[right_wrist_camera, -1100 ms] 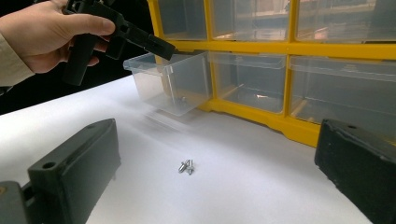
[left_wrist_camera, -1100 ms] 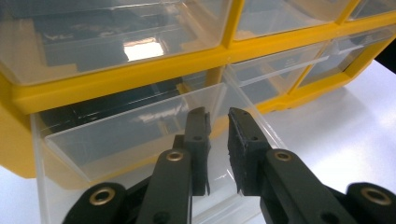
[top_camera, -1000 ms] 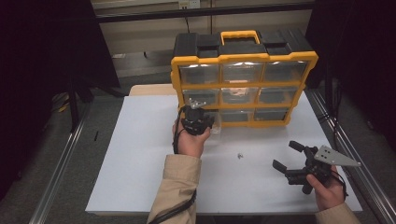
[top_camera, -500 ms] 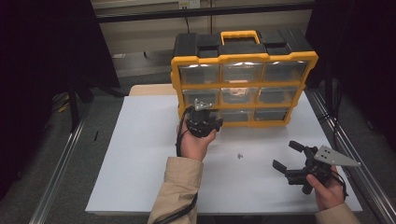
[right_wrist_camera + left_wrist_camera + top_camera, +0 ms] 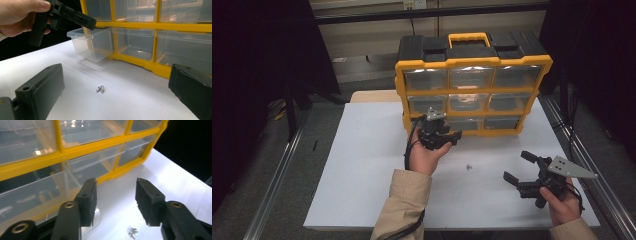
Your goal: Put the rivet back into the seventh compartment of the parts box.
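White tabletop [image 5: 362, 165] w/ dark surroundings & metal rails either side. High view: yellow drawer cabinet [image 5: 472, 90] w/ black top stands at far edge of table, clear drawers in 3 rows. Left gripper [image 5: 441, 136] held in person's left hand just in front of cabinet's bottom-left corner; its jaws have just been opening, nothing seen betw them here. Small metal screws [image 5: 469, 167] lie on table betw the 2 grippers, apart from both. Right gripper [image 5: 521, 170] at near right of table in right hand, jaws spread wide, empty, grey 3-cornered plate on top

Left gripper view: left gripper [image 5: 115, 195] jaws stand apart, approx half open, only bare table betw pads. Cabinet [image 5: 75, 150] fills upper left, yellow frame & clear drawer fronts. Clear drawer [image 5: 96, 218] edge shows just beside/under the left-hand jaw, can't tell if touching. Screws [image 5: 132, 232] lie on table low in frame, below the gap

Right gripper view: right gripper [image 5: 115, 92] jaws wide open, nothing gripped; screws [image 5: 100, 89] lie on table ahead, roughly betw the jaws but farther off. Clear drawer [image 5: 93, 45] pulled partway out of cabinet's [image 5: 155, 27] bottom row, tilted a bit, looks empty. Left gripper [image 5: 67, 17] w/ hand [image 5: 20, 15] hovers at drawer's top rim; one jaw tip sits at rim, contact unclear, drawer not clamped
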Available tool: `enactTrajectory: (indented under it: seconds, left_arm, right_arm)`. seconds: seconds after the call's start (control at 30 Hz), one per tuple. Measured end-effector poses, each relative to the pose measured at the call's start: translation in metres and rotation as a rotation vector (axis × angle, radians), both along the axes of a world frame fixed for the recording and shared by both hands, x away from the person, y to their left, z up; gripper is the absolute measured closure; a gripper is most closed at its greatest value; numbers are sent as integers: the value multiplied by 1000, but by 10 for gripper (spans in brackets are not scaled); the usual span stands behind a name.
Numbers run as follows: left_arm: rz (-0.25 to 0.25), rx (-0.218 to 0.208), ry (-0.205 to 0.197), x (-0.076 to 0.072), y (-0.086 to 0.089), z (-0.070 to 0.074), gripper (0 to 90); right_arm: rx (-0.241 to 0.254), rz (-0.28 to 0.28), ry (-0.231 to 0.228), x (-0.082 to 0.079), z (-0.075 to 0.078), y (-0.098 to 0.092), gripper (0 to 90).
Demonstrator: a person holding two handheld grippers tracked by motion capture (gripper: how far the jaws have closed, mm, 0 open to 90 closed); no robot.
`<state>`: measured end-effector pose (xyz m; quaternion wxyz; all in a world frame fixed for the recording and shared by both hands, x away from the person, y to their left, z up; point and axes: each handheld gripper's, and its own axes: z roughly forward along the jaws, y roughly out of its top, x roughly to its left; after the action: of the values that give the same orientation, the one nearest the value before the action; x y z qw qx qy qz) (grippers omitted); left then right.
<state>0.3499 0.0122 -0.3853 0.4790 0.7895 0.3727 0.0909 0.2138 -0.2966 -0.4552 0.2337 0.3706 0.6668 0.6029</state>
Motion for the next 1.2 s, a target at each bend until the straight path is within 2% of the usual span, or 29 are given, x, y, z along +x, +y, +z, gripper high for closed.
enactTrajectory:
  seconds: [0.2, 0.3, 0.37, 0.47, 0.7, 1.2]
  left_arm:
    - [-36, 15, -16, -2, -5, -1, 404]
    - [-59, -2, -29, -3, -8, -3, 331]
    - [-74, 3, -37, -4, -10, -5, 308]
    - [-92, -19, -29, -5, -13, -8, 262]
    - [-137, 6, -23, -10, -20, -15, 224]
    - [-181, 59, -23, -16, -26, -36, 209]
  right_arm:
    - [-3, 1, -3, 0, 0, 0, 0]
    - [-5, 0, -3, 0, 0, 0, 0]
    - [-4, 2, 0, 0, 0, 1, 1]
    - [-2, 2, -2, 0, 0, 1, 1]
    - [-4, 5, 0, 0, 0, 1, 1]
    - [-3, 4, -2, 0, 0, 1, 1]
